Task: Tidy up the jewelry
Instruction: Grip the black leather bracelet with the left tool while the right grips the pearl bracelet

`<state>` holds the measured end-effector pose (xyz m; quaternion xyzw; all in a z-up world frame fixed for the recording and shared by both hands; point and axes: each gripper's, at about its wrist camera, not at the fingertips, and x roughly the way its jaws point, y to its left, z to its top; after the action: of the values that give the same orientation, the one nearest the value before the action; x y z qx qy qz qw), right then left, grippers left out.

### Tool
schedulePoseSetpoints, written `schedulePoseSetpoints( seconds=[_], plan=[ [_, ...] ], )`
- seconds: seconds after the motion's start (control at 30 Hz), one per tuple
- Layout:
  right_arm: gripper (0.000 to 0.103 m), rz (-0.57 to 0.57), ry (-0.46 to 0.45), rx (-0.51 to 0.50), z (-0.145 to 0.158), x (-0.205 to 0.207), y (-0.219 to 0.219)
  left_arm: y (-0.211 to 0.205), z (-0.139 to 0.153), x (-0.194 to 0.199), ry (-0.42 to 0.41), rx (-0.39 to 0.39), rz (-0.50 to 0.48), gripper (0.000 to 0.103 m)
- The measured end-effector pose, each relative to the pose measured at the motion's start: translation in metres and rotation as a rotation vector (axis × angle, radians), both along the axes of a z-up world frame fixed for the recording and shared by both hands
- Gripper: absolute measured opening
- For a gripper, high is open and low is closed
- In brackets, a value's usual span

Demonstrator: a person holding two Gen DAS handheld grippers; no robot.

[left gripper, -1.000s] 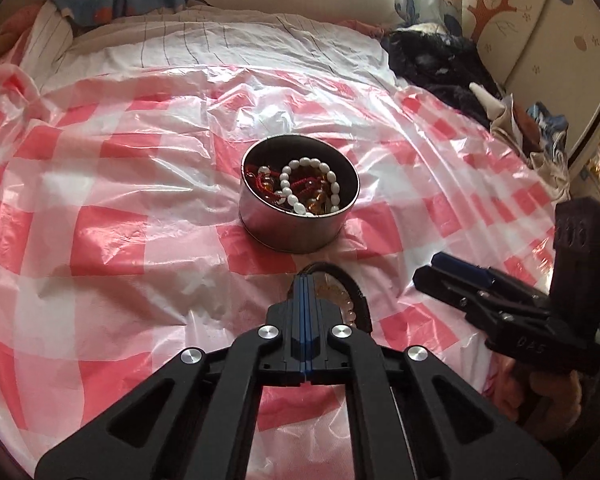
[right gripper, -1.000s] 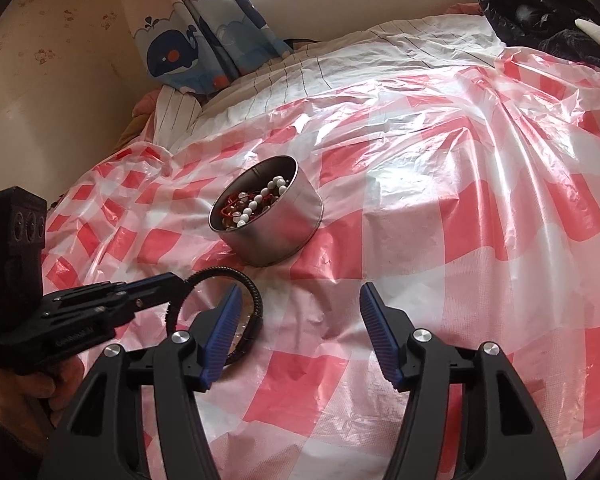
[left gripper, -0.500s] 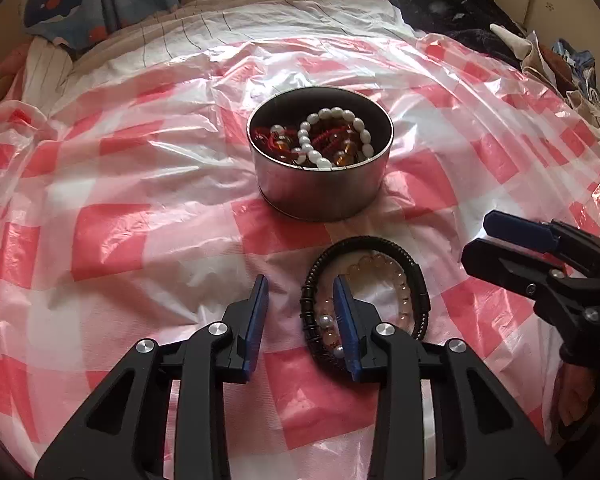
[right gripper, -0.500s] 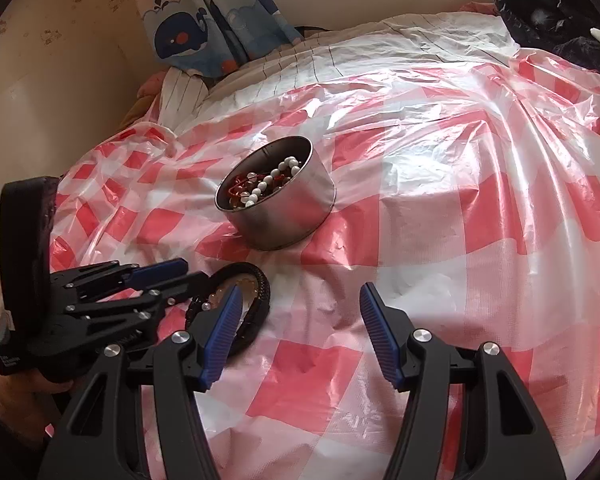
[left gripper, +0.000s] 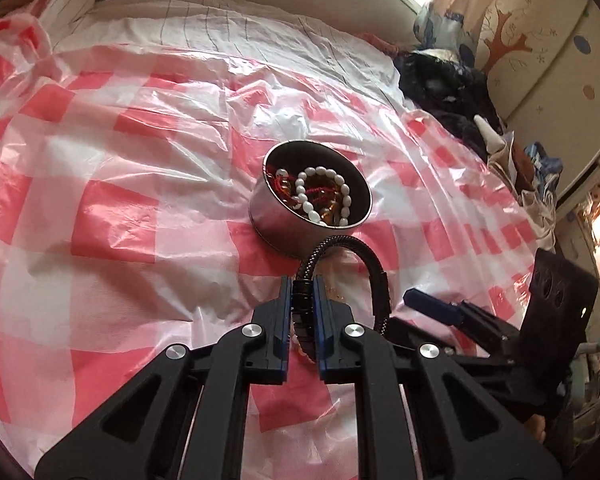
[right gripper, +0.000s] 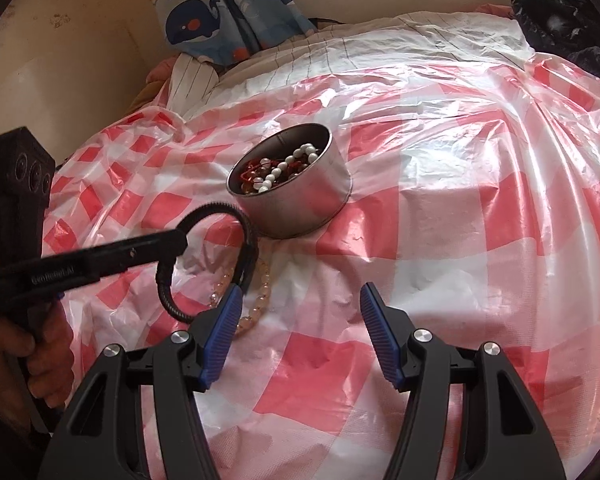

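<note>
The black bracelet (left gripper: 342, 268) looks like a springy braided or coiled band, light and stiff enough to keep its hoop shape when lifted, so it should handle as a semi-rigid ring; a pinch across the cord itself, as here, seems the sound place to take it, since the ribbed surface gives some bite and little would crush; the risk is that it pivots in the pinch and swings. The left tool (left gripper: 302, 300) is drawn narrow with its blue pads clamped on one side of that band; the hoop stands up and arches away from the tool toward the metal tin (left gripper: 284, 228), its far side hanging free just above the checked plastic sheet (left gripper: 112, 216) spread over the bed. In the right wrist view the band (right gripper: 246, 236) hangs raised, close beside the tin (right gripper: 312, 208) and not yet over its rim. The tin already holds a white bead bracelet (left gripper: 324, 192) and red and amber pieces. A pale bead bracelet (right gripper: 260, 292) lies flat on the sheet under the lifted band, just ahead of the right tool (right gripper: 300, 320); slippery round beads on elastic, probably, best taken across the strand. The right tool is spread wide and holds nothing, well apart from the tin.
</note>
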<state>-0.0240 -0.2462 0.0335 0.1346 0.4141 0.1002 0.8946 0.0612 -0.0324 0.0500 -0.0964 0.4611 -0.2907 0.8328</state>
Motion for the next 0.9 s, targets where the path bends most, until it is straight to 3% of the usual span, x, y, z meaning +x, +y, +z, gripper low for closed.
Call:
schedulePoseSetpoints(
  seconds=[0.17,0.27,0.3,0.37,0.6,0.73,0.9],
  plan=[
    [0.06,0.109,-0.017,-0.06,0.0,0.011,0.035,0.011,0.005,0.006,-0.026,0.044,0.081,0.009],
    [0.057,0.171,0.056,-0.161,-0.014,0.024,0.059,0.013,0.006,0.007,-0.037,0.075,0.089,0.009],
    [0.038,0.178,0.06,-0.199,-0.018,0.023,0.063,0.012,0.006,0.007,-0.042,0.085,0.089,0.009],
    [0.011,0.18,0.064,-0.213,-0.019,0.02,0.061,0.012,0.007,0.007,-0.046,0.094,0.084,0.009],
    [0.01,0.044,0.052,-0.028,-0.008,0.01,0.009,0.0,-0.001,0.004,-0.049,0.145,0.049,0.009],
    [0.01,-0.013,0.001,0.007,0.006,0.008,-0.005,-0.009,-0.005,0.0,-0.052,0.172,0.021,0.009],
    [0.01,-0.007,-0.018,-0.001,0.009,0.008,-0.003,-0.014,-0.008,-0.003,-0.05,0.182,0.008,0.009]
  ],
)
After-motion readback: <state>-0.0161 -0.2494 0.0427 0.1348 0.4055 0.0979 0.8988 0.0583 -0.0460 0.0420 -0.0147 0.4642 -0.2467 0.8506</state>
